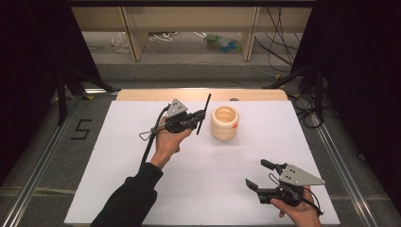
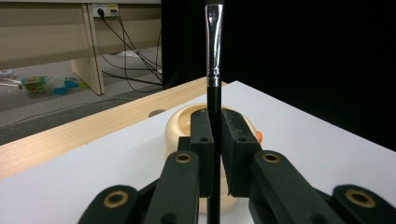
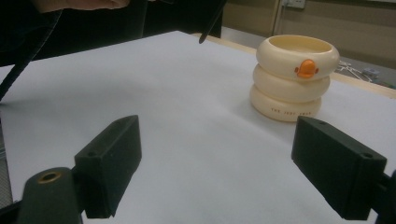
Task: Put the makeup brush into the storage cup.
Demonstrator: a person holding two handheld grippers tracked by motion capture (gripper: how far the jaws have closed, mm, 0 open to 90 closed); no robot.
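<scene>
A thin black brush [image 1: 204,113] with a silver ferrule [image 2: 214,46] stands nearly upright in my left gripper [image 1: 200,117], whose jaws are shut on its handle [image 2: 215,116]. Just right of it a cream ringed holder [image 1: 224,123] with an orange beak [image 3: 307,68] stands on the white table [image 1: 142,179]. The holder [image 2: 180,128] sits right behind the left jaws. The brush's pointed lower end [image 3: 205,32] hangs above the table, left of the holder [image 3: 292,77]. My right gripper [image 1: 257,174] is open with nothing between its jaws, near the front right corner. Its wide-apart jaws point toward the holder.
A wooden strip [image 1: 142,94] runs along the table's far edge. Behind it lie floor cables [image 1: 279,52] and wooden legs [image 1: 135,38]. Black curtains [image 1: 28,71] flank both sides, and metal rails [image 1: 42,161] run beside the table. A black sleeve [image 1: 132,198] reaches in from the front left.
</scene>
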